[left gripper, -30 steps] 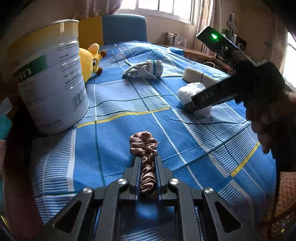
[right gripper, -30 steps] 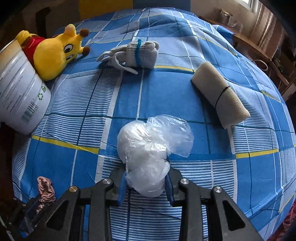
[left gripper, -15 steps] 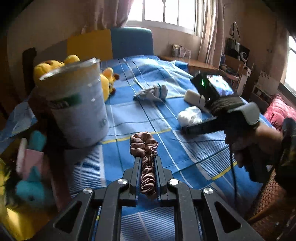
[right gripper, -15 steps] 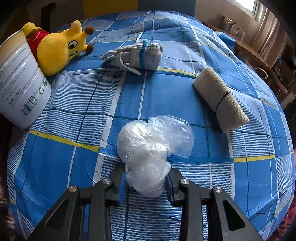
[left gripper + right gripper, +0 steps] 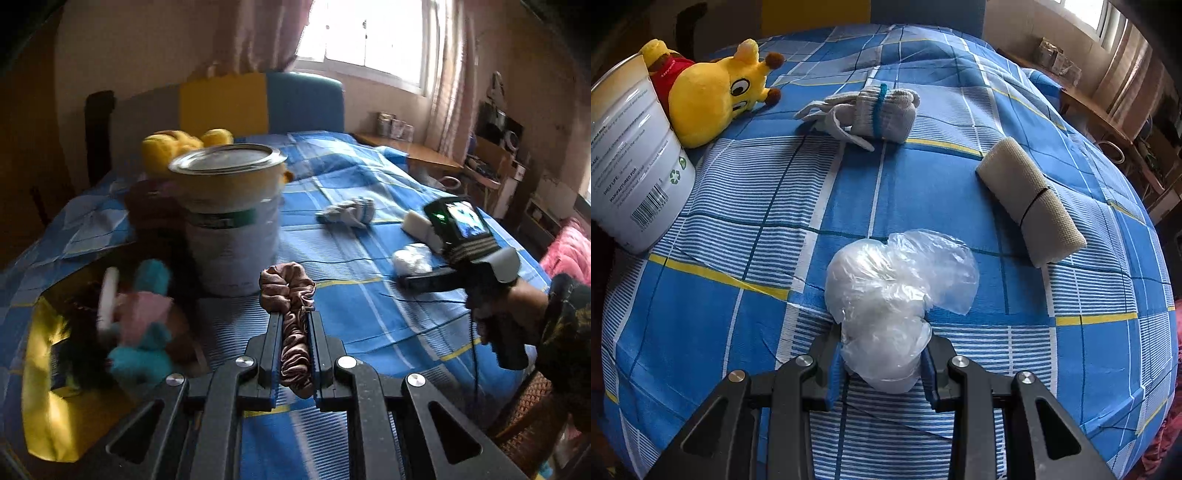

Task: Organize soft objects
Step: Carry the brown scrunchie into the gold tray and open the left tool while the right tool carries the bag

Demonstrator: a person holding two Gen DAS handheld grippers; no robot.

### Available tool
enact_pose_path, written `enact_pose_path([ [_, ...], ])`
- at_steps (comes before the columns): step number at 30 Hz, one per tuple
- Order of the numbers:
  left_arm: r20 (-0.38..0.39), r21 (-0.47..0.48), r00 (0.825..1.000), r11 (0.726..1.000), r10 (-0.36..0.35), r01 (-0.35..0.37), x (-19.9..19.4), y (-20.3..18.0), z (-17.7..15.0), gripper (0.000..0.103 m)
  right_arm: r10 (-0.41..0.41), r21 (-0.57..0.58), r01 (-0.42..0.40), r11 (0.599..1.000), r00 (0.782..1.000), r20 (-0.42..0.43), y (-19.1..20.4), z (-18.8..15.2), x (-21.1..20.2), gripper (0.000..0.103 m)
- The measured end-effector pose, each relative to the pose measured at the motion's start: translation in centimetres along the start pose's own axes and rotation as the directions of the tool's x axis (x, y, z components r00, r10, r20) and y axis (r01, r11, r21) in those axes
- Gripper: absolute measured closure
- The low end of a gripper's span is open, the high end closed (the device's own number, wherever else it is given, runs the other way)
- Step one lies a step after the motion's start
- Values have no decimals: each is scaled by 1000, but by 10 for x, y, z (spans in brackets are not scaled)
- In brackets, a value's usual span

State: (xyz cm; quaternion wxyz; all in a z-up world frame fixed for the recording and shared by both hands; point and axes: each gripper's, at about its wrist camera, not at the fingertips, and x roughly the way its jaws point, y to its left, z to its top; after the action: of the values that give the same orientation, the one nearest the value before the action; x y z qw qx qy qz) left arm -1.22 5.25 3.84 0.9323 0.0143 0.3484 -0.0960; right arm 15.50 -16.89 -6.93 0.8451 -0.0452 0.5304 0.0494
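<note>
Gripping: both tools are loaded, details below.
Left gripper (image 5: 293, 332): clamped on a pinkish-brown satin scrunchie (image 5: 291, 314); the scrunchie is pinched lengthwise between the fingers, its bunched end sticking out past the tips, held above the bedspread (image 5: 351, 295).
Right gripper (image 5: 882, 363): closed around a clear plastic bag with white filling (image 5: 886, 291); the bag's near end is squeezed between the blue-padded fingers, the rest bulges forward over the bedspread. Contact with the cloth cannot be told.
Right gripper, seen from the left wrist view: held in a hand (image 5: 517, 306) at the right, bag at its tip.
Tin can (image 5: 229, 218): standing upright on the bedspread, just beyond the scrunchie, lid on.
Yellow plush toy (image 5: 713, 92): lying behind the can, leaning against it.
Rolled white socks (image 5: 875, 110): on the bedspread, mid-bed, apart from the toy.
Beige bandage roll (image 5: 1030, 203): banded with a dark elastic, lying right of the bag, apart from it.
Left edge, left wrist view: a blurred pile of soft items (image 5: 136, 332), teal and pink, beside something yellow (image 5: 44, 369); what they are cannot be told.
</note>
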Motion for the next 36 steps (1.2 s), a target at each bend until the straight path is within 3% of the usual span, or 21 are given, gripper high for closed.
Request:
enact_pose_path([
  [12,-15,-112,994,987,112,-113,-12,61,-13,90,-12,-4,12,1000,1000,2,1,0,-1,70],
  [22,-63,-190,975,956,215,-223,-14,111,-29,90,-19,-4,19,1000,1000,1,1,-1,-2,70],
  [27,-122,-249,958,926,260,-284,-15,149,-51,90,-19,3,19,1000,1000,0,0,-1,-3,70],
  [36,-248,-381,920,842,305,-382,-19,223,-93,86,-18,66,21,998,999,-41,-6,8,-1,70],
])
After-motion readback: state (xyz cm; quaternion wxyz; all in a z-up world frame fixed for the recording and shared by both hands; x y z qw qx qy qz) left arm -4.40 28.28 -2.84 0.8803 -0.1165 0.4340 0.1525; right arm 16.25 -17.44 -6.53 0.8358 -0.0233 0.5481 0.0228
